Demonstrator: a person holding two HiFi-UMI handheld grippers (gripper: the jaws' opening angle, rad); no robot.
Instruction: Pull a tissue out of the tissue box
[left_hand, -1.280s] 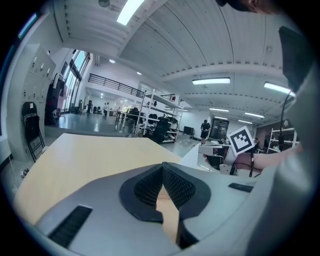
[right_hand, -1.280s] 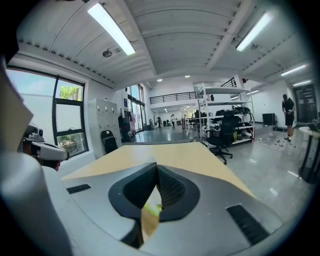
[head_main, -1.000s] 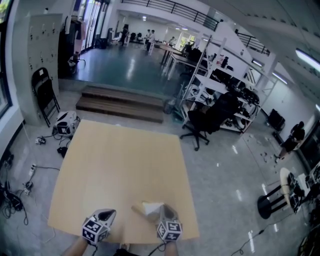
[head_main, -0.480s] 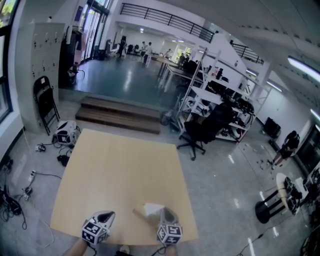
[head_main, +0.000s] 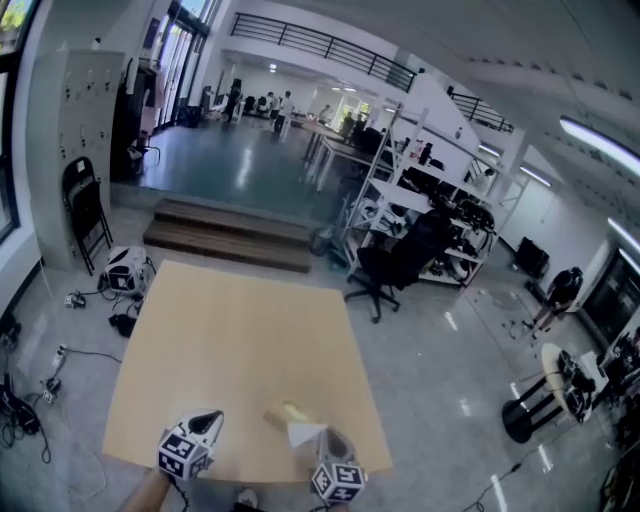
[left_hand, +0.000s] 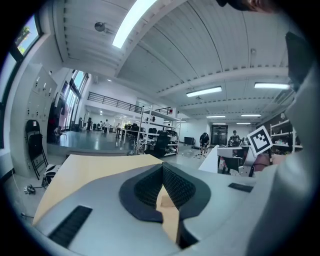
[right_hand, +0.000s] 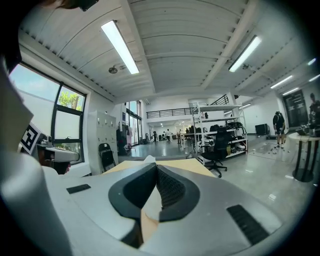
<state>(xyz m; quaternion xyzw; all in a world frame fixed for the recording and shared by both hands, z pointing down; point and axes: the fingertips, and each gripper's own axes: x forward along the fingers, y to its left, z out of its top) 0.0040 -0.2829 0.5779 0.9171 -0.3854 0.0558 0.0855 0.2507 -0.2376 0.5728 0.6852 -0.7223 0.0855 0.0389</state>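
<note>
The tan surface is bearing a small yellowish tissue box near its front edge. The left claw is hovering closed on nothing, while the right claw is pinching a white tissue just beside the box.

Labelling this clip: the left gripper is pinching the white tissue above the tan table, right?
No. It is the right gripper that pinches the white tissue above the tan table; the head view shows it, with the left gripper apart from it.
</note>
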